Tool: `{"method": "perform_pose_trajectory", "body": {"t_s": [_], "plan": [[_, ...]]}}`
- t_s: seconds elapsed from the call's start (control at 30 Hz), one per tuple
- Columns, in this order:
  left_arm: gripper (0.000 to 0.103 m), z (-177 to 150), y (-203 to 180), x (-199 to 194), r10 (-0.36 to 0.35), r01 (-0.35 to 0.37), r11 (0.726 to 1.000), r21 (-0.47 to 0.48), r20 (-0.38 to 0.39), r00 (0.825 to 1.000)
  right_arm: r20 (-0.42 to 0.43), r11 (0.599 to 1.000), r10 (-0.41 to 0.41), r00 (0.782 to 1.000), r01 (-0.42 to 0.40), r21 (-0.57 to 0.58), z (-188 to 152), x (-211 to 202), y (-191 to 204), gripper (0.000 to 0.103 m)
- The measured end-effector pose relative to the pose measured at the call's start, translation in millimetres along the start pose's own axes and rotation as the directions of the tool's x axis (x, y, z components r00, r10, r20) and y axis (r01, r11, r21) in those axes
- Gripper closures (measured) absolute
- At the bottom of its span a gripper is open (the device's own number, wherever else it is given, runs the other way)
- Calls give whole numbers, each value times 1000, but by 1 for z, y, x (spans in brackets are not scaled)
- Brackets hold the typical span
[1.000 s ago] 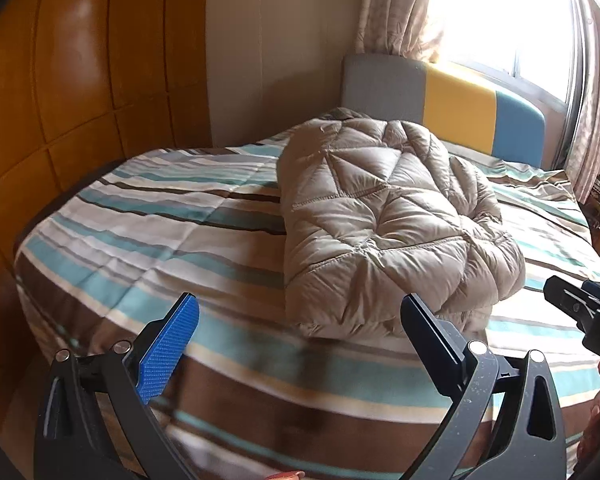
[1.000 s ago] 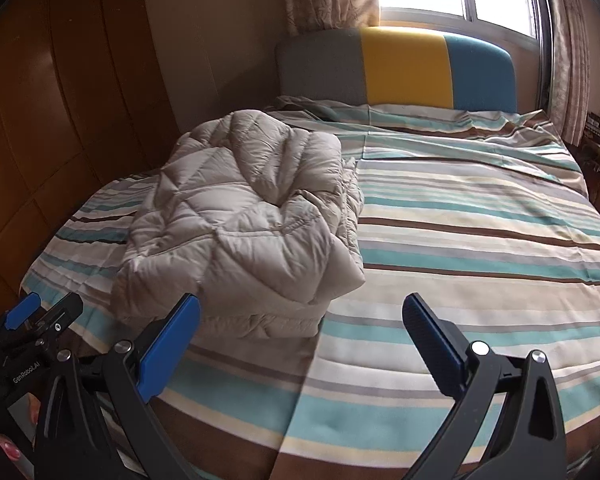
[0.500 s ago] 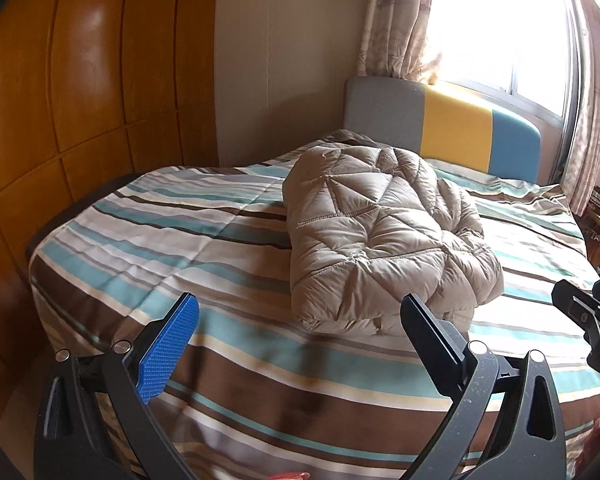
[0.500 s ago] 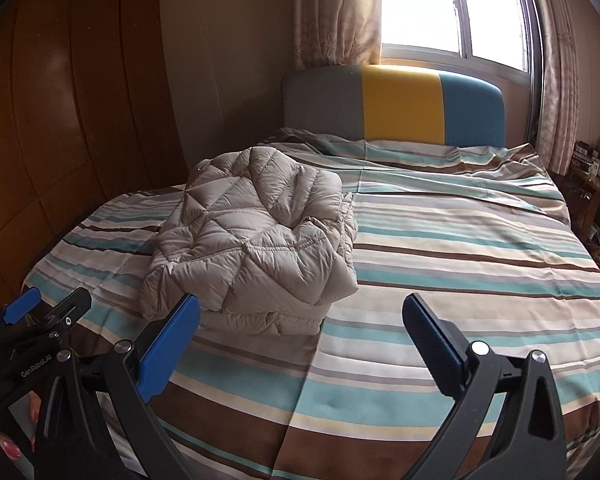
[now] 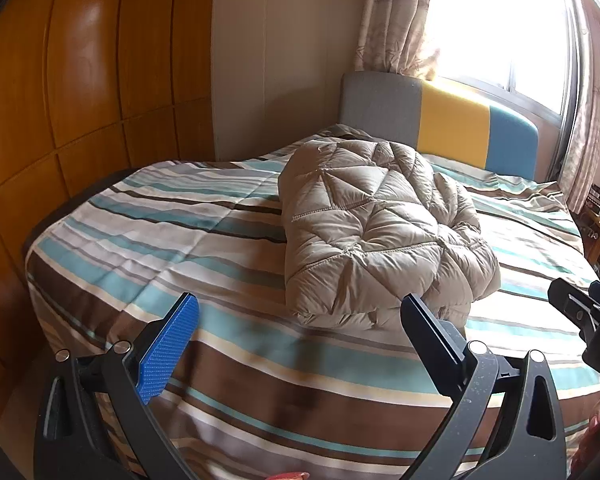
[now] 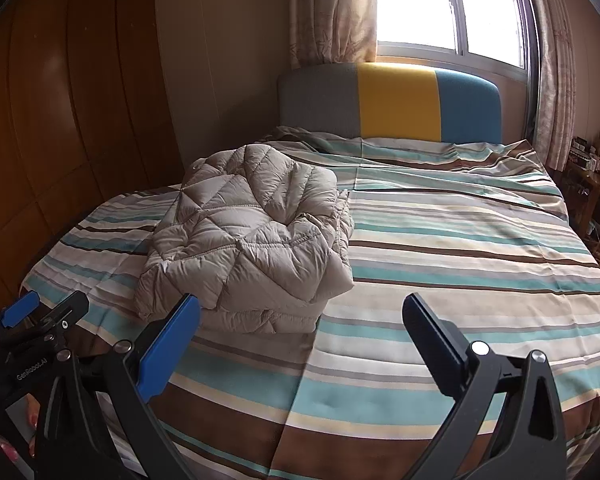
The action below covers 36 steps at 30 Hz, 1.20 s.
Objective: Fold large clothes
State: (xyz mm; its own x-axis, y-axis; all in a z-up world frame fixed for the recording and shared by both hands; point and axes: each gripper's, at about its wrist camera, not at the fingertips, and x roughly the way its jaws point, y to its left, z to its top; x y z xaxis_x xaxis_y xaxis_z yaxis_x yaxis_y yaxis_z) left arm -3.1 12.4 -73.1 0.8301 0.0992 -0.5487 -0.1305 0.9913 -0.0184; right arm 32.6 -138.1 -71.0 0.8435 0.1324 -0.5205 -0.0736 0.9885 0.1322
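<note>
A beige quilted puffer jacket [image 5: 376, 232] lies folded into a thick bundle on the striped bed [image 5: 180, 248]. In the right wrist view the same jacket [image 6: 252, 248] sits left of centre on the bed [image 6: 460, 248]. My left gripper [image 5: 300, 320] is open and empty, held back above the foot of the bed, short of the jacket. My right gripper [image 6: 302, 320] is open and empty too, beside the jacket's near right corner and clear of it. Each camera catches the other gripper at its frame edge: the right one [image 5: 584, 316], the left one [image 6: 40, 320].
A grey, yellow and blue headboard [image 6: 396, 100] stands under a bright window with curtains [image 6: 332, 12]. Wooden wardrobe panels [image 5: 60, 100] line the left side. A wooden stand with small items [image 6: 592, 184] is at the right of the bed. A person's fingers [image 6: 32, 420] show low left.
Both grippers have drawn back and risen from the bed, so the jacket looks smaller and farther. The jacket has not moved. Both grippers stay open.
</note>
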Motion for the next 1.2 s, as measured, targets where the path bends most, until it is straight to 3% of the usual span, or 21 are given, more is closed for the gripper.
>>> {"method": "perform_pose_trajectory", "body": {"t_s": [1.2], "plan": [[3,-4,-7,2,-3,3,1000,9,-17,1000,-27,1000,9,1000,-9,6,-3,4,-2,2]]}}
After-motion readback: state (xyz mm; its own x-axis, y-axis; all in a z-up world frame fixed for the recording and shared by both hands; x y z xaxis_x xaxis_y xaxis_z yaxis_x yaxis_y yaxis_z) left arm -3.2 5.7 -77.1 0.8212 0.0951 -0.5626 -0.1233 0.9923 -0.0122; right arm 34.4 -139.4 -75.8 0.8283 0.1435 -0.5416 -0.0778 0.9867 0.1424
